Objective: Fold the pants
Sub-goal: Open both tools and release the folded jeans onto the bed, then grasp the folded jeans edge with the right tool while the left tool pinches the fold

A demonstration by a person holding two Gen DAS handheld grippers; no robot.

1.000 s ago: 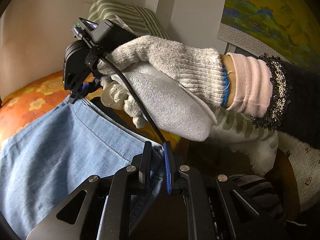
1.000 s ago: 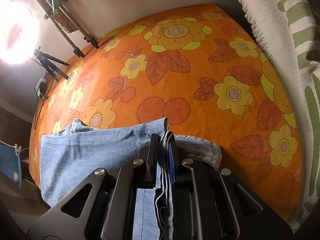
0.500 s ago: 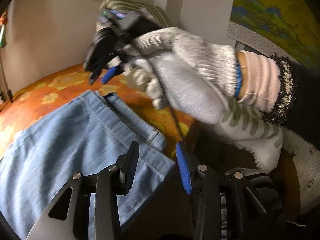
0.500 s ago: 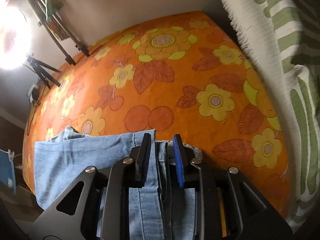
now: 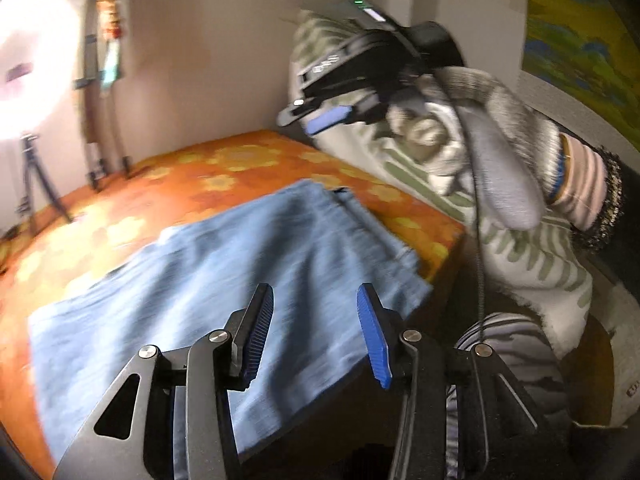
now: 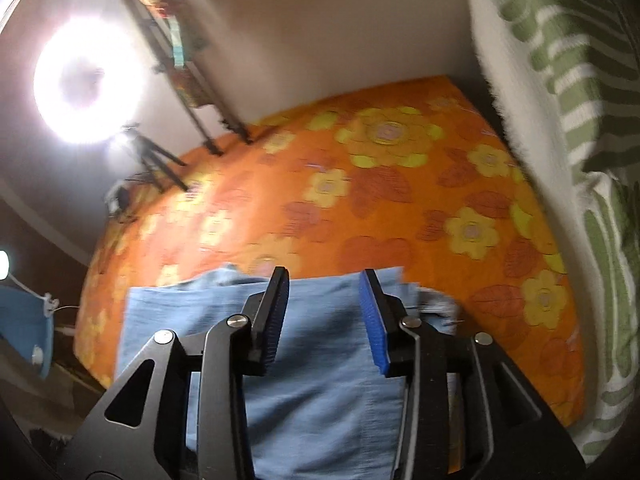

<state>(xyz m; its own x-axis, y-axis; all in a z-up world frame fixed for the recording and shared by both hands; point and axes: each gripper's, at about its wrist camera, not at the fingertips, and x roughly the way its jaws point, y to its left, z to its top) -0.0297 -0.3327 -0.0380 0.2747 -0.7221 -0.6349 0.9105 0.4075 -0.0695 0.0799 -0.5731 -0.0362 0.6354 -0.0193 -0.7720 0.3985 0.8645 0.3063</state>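
Folded denim jeans [image 5: 224,280] lie on the bed [image 6: 400,208]: soft, limp, fairly heavy; best pinched at seamed corners. Left gripper [image 5: 314,334] and right gripper [image 6: 324,318] fingers, just opened, hold nothing.

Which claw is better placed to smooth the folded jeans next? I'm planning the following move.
Probably left: the left claw hangs open just over the jeans, while the right claw is open but lifted beside the pillow.

A glaring ring light [image 6: 86,80] on a tripod [image 6: 154,160] beyond the orange floral bedspread [image 6: 380,200], seemingly.
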